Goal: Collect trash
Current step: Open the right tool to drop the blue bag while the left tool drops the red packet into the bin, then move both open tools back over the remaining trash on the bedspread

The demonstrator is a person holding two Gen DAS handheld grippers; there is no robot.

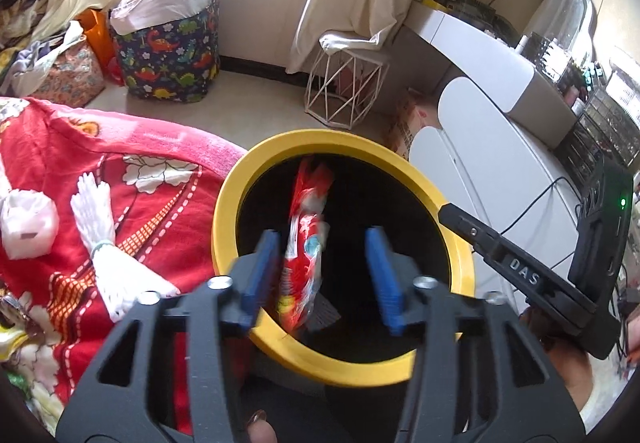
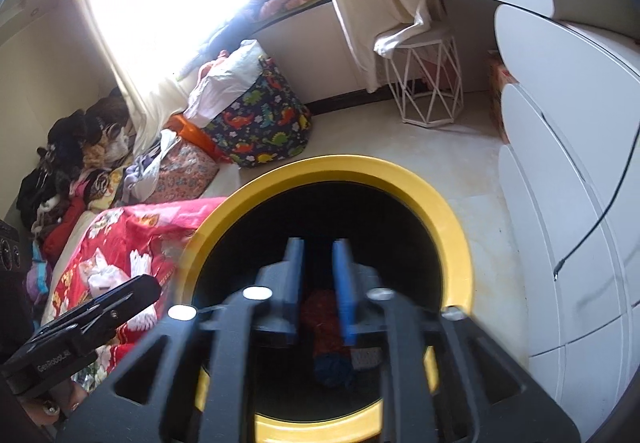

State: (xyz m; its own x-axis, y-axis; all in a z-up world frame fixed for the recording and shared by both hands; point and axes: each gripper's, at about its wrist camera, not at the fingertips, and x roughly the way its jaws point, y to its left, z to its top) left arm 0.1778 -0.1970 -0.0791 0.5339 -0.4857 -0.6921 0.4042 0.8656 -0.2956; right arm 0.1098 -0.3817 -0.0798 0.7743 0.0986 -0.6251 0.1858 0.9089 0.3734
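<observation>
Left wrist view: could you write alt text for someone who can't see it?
Open blue-tipped tongs hang over a yellow-rimmed bin, a red wrapper between them, seemingly dropping in. A red blanket lies to the left, white furniture to the right.

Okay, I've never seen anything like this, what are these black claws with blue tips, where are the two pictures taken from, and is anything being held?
Each claw is a hand-held gripper with a camera looking along its fingers. One picture looks out from the left gripper, the other from the right gripper. Both hang over a yellow-rimmed trash bin beside a bed with a red blanket. A red snack wrapper sits between the left gripper's open pads, seemingly dropping in. The right gripper is open too, holding nothing; red and blue trash lies in the bin below.
</observation>
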